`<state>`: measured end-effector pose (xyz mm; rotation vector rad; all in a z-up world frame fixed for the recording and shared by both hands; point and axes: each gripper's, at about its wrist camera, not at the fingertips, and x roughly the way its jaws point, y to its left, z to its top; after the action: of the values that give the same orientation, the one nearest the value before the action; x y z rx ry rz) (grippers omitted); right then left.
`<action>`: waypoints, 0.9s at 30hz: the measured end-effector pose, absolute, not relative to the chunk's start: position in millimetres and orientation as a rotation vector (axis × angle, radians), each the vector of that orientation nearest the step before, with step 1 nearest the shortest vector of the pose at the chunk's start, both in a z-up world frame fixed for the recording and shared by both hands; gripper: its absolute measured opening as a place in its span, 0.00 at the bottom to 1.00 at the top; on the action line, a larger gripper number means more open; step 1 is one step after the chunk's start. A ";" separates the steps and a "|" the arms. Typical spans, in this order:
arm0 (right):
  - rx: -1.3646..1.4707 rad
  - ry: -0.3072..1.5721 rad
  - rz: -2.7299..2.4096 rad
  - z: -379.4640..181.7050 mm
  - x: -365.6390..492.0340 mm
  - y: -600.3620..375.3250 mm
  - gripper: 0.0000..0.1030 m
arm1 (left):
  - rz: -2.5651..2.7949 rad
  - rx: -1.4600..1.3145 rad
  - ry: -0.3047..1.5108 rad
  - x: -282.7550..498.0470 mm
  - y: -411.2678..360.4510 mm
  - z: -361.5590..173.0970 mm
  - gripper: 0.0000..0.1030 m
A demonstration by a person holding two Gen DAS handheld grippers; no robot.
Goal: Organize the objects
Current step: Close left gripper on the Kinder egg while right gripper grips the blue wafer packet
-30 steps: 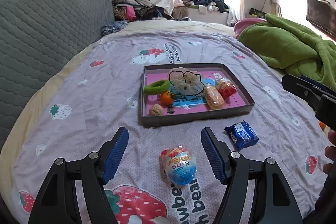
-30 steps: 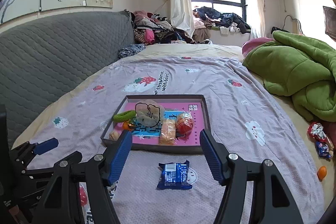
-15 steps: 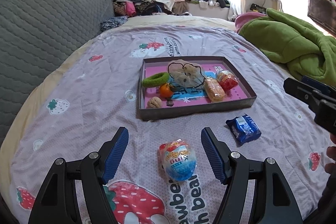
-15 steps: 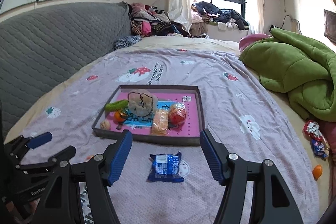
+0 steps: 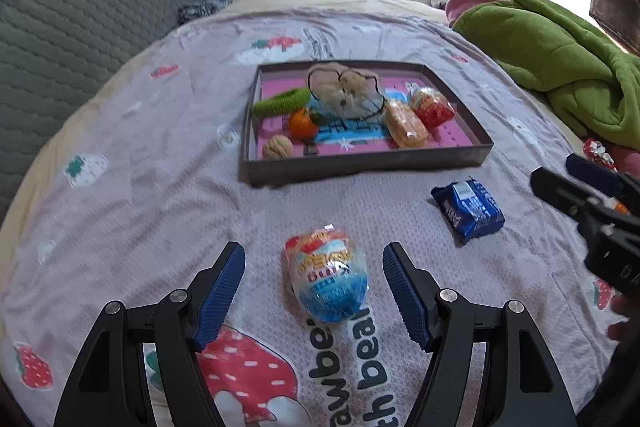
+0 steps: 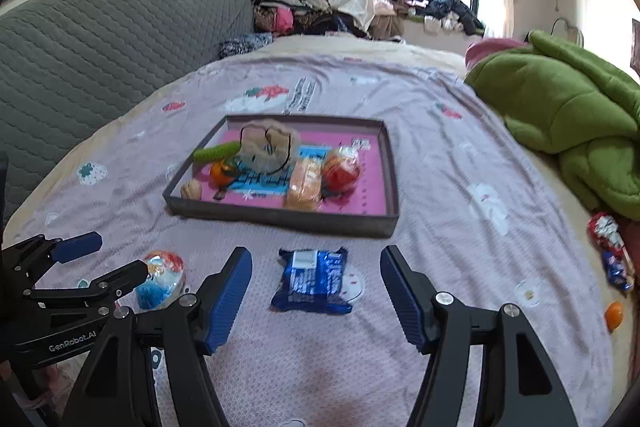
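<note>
A dark shallow tray (image 5: 452, 151) (image 6: 280, 217) with a pink floor lies mid-bed and holds a green ring, an orange, a walnut, a beige scrunchie and two wrapped snacks. On the sheet in front of it lies an egg-shaped snack pack (image 5: 326, 277) (image 6: 160, 279), red on top and blue below, flanked by the fingers of my open left gripper (image 5: 314, 285) (image 6: 108, 259) without contact. A blue wrapped snack (image 5: 467, 209) (image 6: 314, 281) lies to its right, between the wide-spread fingers of my open right gripper (image 6: 316, 291) (image 5: 560, 173), untouched.
A crumpled green blanket (image 6: 572, 115) fills the bed's right side. Small wrapped sweets (image 6: 610, 247) and an orange item (image 6: 614, 315) lie at the right edge. A grey quilted headboard (image 6: 100, 43) runs along the left; clothes pile up by the far window.
Both grippers have come forward and down toward the sheet. The egg-shaped pack and the blue snack now sit deeper between their fingers. Nothing was gripped.
</note>
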<state>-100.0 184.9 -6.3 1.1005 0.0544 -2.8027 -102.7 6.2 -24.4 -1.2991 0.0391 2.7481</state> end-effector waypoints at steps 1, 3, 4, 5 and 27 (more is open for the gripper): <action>1.107 0.054 -2.795 -9.8 -101.4 183.5 0.64 | 2.736 -1.312 0.034 -103.2 6.1 -26.8 0.71; 1.130 0.074 -2.790 -16.6 -104.0 180.5 0.64 | 2.720 -1.329 0.030 -104.2 7.5 -30.5 0.71; 1.133 0.075 -2.783 -18.8 -105.2 179.7 0.64 | 2.712 -1.337 0.031 -104.6 8.7 -32.5 0.71; 1.130 0.069 -2.778 -21.0 -106.5 179.1 0.64 | 2.706 -1.341 0.029 -104.7 9.7 -33.8 0.71; 1.250 0.054 -2.755 -61.1 -132.7 185.8 0.64 | 2.698 -1.438 0.010 -117.5 10.5 -60.8 0.71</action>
<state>-132.7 185.8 -61.1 1.2500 0.0538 -2.7550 -117.5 10.5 -60.8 -1.4381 0.0095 2.6977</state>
